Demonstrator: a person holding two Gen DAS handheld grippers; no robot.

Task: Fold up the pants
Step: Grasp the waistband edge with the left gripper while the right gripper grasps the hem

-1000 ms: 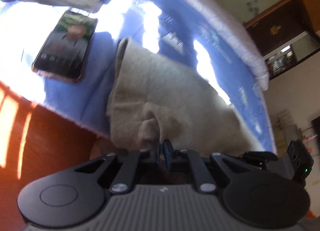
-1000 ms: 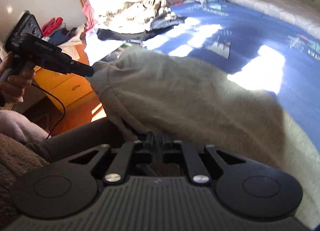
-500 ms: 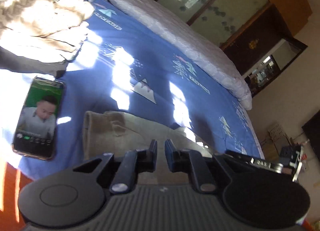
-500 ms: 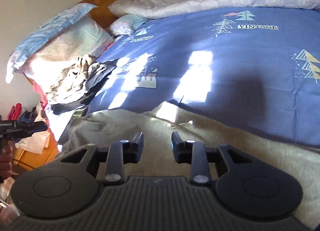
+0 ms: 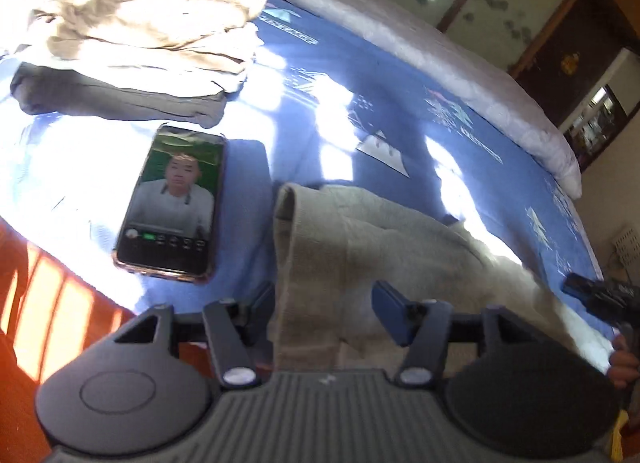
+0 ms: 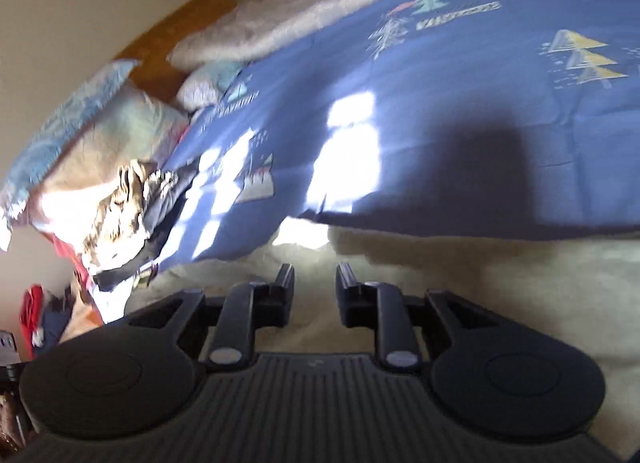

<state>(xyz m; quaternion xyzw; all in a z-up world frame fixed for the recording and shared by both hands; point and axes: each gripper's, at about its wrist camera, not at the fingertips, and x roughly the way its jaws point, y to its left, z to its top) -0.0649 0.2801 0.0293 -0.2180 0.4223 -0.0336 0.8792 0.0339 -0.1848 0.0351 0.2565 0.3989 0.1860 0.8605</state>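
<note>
Left gripper [image 5: 326,309] is spread wide over the beige pants [image 5: 360,247]; right gripper [image 6: 314,289] is parted above them, gripping nothing.

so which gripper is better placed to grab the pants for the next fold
Left, probably. The left gripper has open jaws straddling the folded edge of the pants; the right gripper hangs open over flat cloth.

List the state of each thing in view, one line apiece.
Left gripper: open, over the pants.
Right gripper: open, above the pants.
Beige fleece pants: lying on the bed, released.
Black smartphone: screen lit, face up.
Pile of tan and dark clothes: stacked beyond the phone.
</note>
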